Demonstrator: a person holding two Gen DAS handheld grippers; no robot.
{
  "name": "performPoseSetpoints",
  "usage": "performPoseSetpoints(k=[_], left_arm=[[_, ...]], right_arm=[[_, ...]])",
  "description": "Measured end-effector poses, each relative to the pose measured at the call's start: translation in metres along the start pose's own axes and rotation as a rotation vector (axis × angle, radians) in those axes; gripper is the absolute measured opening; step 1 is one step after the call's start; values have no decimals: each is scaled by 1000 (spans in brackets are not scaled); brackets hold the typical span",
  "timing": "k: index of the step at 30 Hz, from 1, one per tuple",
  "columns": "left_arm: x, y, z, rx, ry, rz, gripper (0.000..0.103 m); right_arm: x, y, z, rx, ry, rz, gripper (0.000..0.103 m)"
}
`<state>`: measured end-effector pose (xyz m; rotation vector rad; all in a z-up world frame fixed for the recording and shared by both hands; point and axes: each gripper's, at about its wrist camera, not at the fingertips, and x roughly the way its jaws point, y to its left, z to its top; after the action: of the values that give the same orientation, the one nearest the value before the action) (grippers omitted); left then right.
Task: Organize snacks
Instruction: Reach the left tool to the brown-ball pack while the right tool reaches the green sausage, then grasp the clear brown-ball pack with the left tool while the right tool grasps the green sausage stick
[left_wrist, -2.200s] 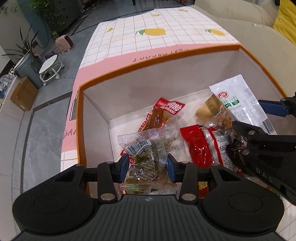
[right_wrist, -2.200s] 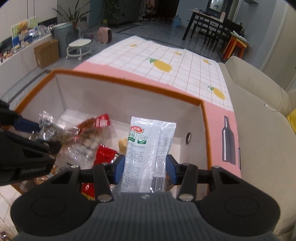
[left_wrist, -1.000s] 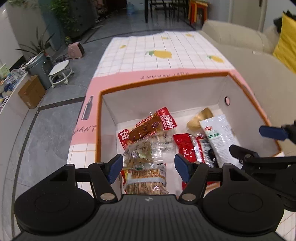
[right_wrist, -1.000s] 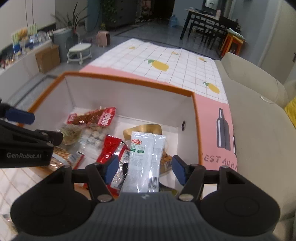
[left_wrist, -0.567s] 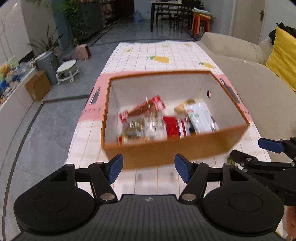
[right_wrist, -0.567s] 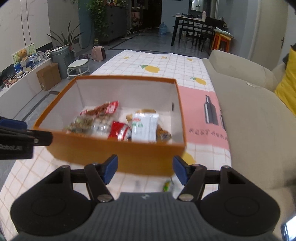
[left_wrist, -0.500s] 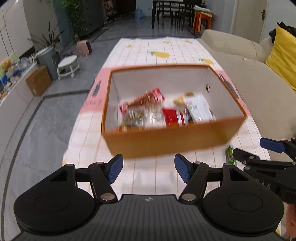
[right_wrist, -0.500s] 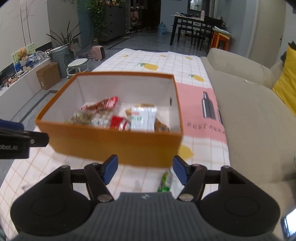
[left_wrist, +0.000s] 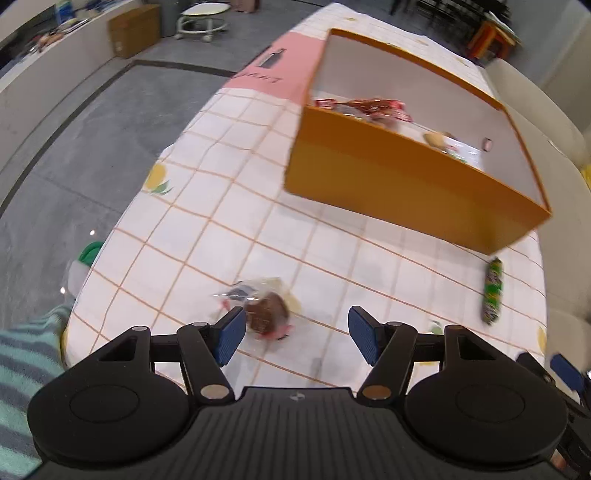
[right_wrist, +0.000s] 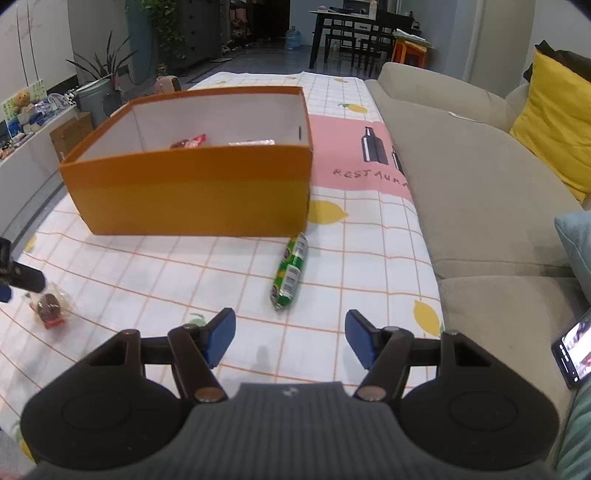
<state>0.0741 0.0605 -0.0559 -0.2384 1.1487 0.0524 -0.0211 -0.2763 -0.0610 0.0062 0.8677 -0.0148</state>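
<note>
An orange box (left_wrist: 406, 184) (right_wrist: 192, 192) stands on the checked tablecloth and holds several snack packets (left_wrist: 369, 105). A clear packet with a brown snack (left_wrist: 264, 306) lies on the cloth just beyond my left gripper (left_wrist: 295, 334), which is open and empty; this packet also shows in the right wrist view (right_wrist: 50, 306). A green sausage-shaped snack (right_wrist: 290, 275) lies in front of the box's near right corner, just ahead of my right gripper (right_wrist: 290, 338), which is open and empty. It also shows in the left wrist view (left_wrist: 493, 290).
A beige sofa (right_wrist: 480, 192) with a yellow cushion (right_wrist: 554, 122) runs along the right of the table. A phone (right_wrist: 574, 347) lies on the sofa. The cloth's left edge (left_wrist: 122, 221) drops to the grey floor. A small part of the right gripper (left_wrist: 569, 373) shows at lower right.
Both grippers have let go of their packets into the box, opened, and pulled back and down toward the near end of the table. The left view has swung left.
</note>
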Motion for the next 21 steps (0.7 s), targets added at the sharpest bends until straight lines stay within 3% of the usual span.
performPoseSetpoints(k=[6, 13, 16, 21], left_arm=[[20, 10, -5, -36, 10, 44, 72], [35, 17, -5, -80, 20, 44, 63], [38, 16, -6, -75, 20, 35, 54], [40, 11, -7, -55, 5, 28, 48]], right_arm=[[10, 3, -9, -17, 13, -8, 64], [17, 9, -11, -43, 12, -2, 64], [21, 9, -12, -46, 20, 3, 64], [25, 9, -14, -42, 19, 32, 64]])
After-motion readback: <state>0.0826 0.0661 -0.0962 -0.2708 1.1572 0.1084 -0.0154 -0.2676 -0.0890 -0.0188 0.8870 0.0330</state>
